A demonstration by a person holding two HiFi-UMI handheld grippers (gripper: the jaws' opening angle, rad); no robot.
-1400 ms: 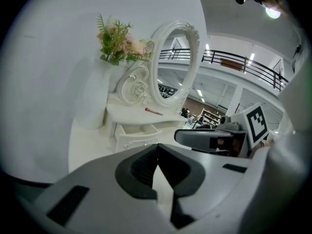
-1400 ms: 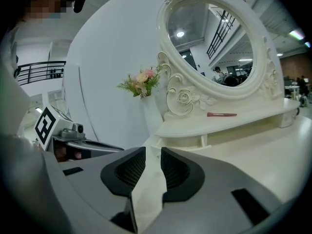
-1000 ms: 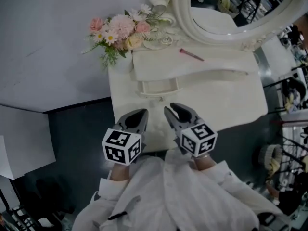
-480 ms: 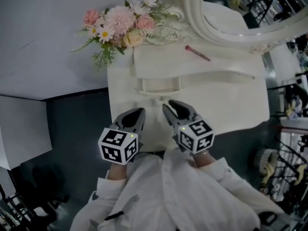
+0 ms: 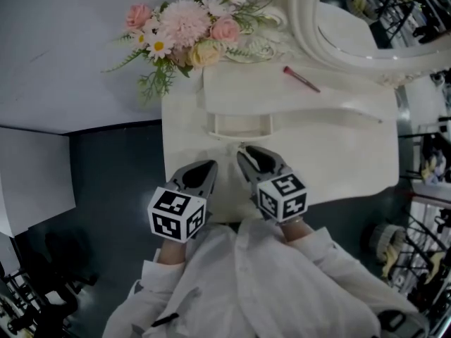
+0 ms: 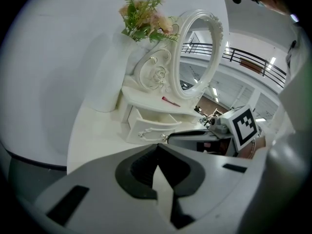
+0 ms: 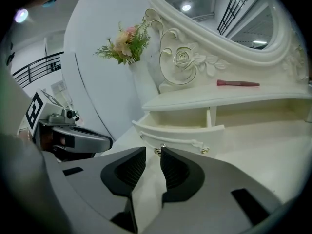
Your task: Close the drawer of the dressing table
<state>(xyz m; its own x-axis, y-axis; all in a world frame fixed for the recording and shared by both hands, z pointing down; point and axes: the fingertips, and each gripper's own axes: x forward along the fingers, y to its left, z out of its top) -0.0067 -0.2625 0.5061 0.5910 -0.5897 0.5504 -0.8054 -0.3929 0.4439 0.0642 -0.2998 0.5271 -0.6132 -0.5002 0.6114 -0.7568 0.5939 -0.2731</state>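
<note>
The white dressing table (image 5: 338,153) has a small drawer (image 5: 241,125) pulled out under its raised shelf. The drawer (image 7: 180,126) is open, with nothing showing inside, and a metal knob (image 7: 158,151) sits on its front. My right gripper (image 5: 243,153) stands just before the drawer front. It (image 7: 153,151) is open by a narrow gap, and the knob shows just beyond the tips. My left gripper (image 5: 209,166) hovers over the tabletop to the left, a little further back. Its tips (image 6: 157,146) are shut on nothing, and the drawer (image 6: 151,126) lies ahead of them.
A pink stick (image 5: 301,79) lies on the shelf above the drawer. A bouquet of pink and white flowers (image 5: 183,34) stands at the table's back left, beside the oval mirror (image 5: 366,20). Dark floor surrounds the table; chairs and stands (image 5: 416,259) are at the right.
The head view has shifted a little. Both grippers hold nearly the same places in front of the drawer, and the drawer stays open.
</note>
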